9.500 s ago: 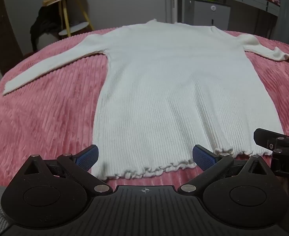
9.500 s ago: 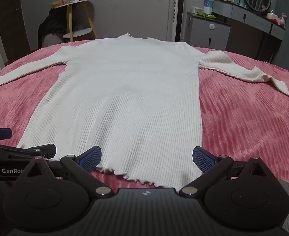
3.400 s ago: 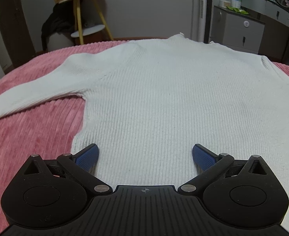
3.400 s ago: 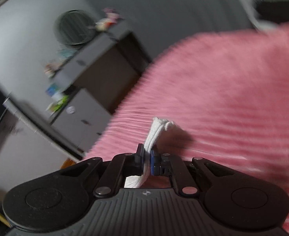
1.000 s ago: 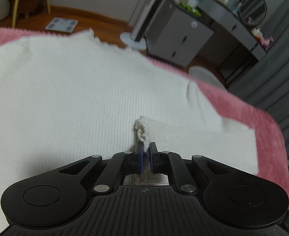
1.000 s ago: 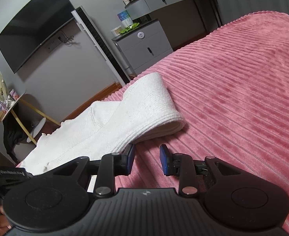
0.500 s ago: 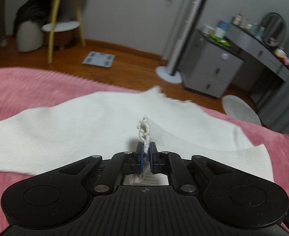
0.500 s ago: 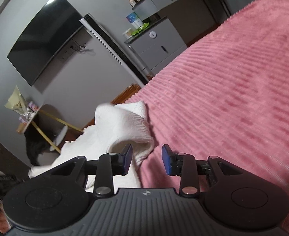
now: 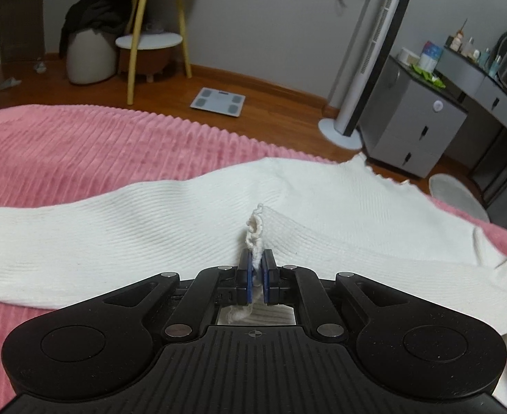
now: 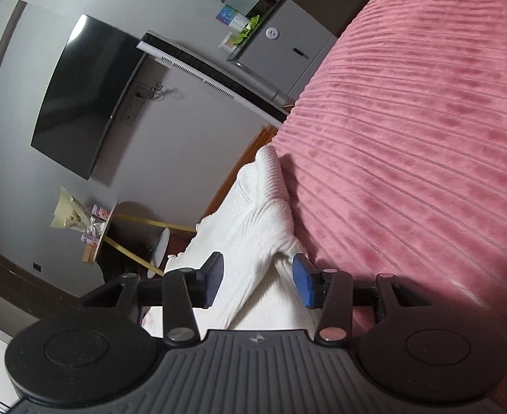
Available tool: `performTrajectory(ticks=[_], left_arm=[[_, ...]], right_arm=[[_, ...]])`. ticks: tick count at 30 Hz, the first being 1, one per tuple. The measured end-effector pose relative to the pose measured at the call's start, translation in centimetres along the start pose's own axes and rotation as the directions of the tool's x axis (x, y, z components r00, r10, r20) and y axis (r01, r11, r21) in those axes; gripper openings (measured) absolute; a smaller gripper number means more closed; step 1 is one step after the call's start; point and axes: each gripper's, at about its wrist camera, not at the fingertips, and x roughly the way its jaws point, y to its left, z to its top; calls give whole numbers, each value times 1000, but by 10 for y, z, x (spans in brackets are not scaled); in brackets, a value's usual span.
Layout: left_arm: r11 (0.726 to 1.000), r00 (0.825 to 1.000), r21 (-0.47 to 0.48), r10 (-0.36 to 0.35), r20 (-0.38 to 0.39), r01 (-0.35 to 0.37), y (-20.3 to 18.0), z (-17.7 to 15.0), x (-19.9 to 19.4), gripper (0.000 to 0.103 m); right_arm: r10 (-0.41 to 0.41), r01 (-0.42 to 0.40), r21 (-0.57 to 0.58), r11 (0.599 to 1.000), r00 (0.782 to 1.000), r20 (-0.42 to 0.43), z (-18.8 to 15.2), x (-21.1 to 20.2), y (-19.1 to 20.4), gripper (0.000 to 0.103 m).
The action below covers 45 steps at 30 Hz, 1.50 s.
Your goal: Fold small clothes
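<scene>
A white ribbed sweater (image 9: 122,227) lies on the pink bedspread (image 9: 80,145), one sleeve stretched out to the left. My left gripper (image 9: 257,258) is shut on a frilled edge (image 9: 255,231) of the sweater, which sticks up between the blue pads. In the right wrist view the picture is rolled to one side. The folded sleeve of the sweater (image 10: 263,227) lies bunched by the bed's edge. My right gripper (image 10: 258,276) is opening, its pads standing apart on either side of the cloth without pressing it.
Beyond the bed are wooden floor, a bathroom scale (image 9: 217,100), a yellow-legged stand (image 9: 149,39), a tower fan (image 9: 363,69) and grey drawers (image 9: 412,127). A wall television (image 10: 80,93) shows in the right wrist view. Pink bedspread (image 10: 426,138) stretches to the right of the sleeve.
My left gripper carried the pinched edge leftward across the sweater; more bedspread and floor show now. My right gripper rolled, widened its jaws and came over the folded sleeve.
</scene>
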Motion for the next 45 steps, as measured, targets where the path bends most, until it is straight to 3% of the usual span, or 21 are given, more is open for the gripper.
performTrajectory(ticks=[6, 12, 15, 19, 23, 27, 28, 33, 37, 42, 45], left_arm=[[1000, 999, -16, -8, -36, 8, 6, -4, 11, 7], [1000, 1000, -16, -16, -26, 15, 5, -1, 10, 7], [1000, 999, -19, -14, -29, 13, 4, -1, 11, 7], [1000, 999, -9, -14, -33, 13, 4, -3, 11, 7], [1000, 999, -2, -13, -45, 13, 7, -2, 13, 8], [1000, 1000, 15, -12, -23, 12, 6, 1, 9, 7], [1000, 1000, 24, -12, -18, 13, 5, 2, 9, 7], [999, 1000, 48, -3, -16, 4, 1, 5, 13, 7], [996, 1000, 88, 5, -10, -4, -5, 2, 18, 7], [988, 999, 147, 48, -19, -45, -7, -8, 36, 10], [980, 996, 178, 92, 2, -91, -9, -9, 32, 25]], right_arm=[[-24, 24, 16, 1000, 1000, -17, -1, 18, -1, 40], [46, -43, 93, 995, 999, -27, 3, 8, -2, 36], [90, -78, 139, 987, 993, -82, -2, 15, -2, 36], [-31, 35, 50, 998, 997, -76, -7, 27, 6, 36], [-12, 15, 99, 995, 999, -33, -1, 35, 1, 36], [-9, 9, 107, 994, 1000, 4, 0, 44, -4, 15], [-34, 33, 77, 996, 999, 10, -1, 45, -3, 6], [-121, 135, -173, 976, 989, 86, -8, 42, 24, 5], [-199, 254, -387, 886, 964, 178, -19, 44, 47, 5], [-305, 359, -520, 775, 933, 190, -34, 60, 53, 5], [-299, 327, -535, 779, 944, 142, -30, 58, 53, 7]])
